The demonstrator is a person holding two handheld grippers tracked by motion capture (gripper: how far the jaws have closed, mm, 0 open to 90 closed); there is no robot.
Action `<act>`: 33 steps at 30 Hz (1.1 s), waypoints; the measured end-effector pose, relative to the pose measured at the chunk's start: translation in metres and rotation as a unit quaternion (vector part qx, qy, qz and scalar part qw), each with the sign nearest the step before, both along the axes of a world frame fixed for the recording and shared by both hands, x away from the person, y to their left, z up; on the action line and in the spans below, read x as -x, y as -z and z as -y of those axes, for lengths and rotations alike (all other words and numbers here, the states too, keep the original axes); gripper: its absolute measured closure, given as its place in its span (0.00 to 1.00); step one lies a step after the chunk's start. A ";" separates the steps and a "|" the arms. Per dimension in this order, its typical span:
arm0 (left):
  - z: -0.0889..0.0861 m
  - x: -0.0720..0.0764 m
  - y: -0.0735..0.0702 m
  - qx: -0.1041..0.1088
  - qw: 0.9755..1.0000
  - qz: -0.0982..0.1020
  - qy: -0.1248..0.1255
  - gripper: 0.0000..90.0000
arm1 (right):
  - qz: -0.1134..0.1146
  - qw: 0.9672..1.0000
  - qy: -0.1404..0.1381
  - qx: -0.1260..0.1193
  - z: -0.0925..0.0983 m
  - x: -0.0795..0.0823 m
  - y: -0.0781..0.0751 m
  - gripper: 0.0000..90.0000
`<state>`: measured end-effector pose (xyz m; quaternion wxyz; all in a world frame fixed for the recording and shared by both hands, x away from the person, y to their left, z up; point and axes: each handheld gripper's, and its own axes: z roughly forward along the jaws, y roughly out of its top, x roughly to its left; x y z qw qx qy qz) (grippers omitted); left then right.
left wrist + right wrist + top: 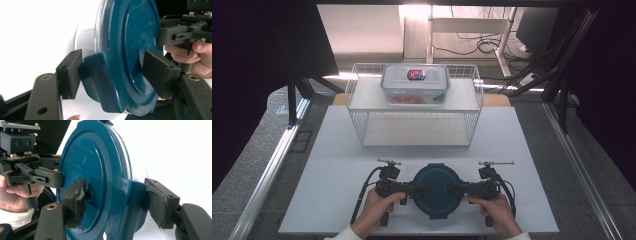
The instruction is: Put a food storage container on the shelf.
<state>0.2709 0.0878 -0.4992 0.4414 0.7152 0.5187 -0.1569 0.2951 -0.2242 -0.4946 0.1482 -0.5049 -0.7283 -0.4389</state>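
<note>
A round dark-teal lidded container (436,190) sits on the white table near the front edge. Both grippers come at it level, from opposite sides. My left gripper (419,189) (113,62) straddles the left latch tab (97,75): one pad touches the tab's outer face and the other lies on the lid top (130,37). My right gripper (454,188) (116,192) straddles the right latch tab (132,195). Its inner pad rests against the lid (85,162), while the outer pad stands a small gap off the tab.
A white wire rack (362,125) stands at the back of the table. A clear rectangular food box (415,82) with a blue-rimmed lid sits on its top shelf. The white table top (337,165) ends close behind both hands.
</note>
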 end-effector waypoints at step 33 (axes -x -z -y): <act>-0.005 0.006 -0.026 -0.004 0.999 0.051 -0.016 0.42 | 0.095 0.995 -0.025 0.025 -0.008 0.009 -0.029 0.41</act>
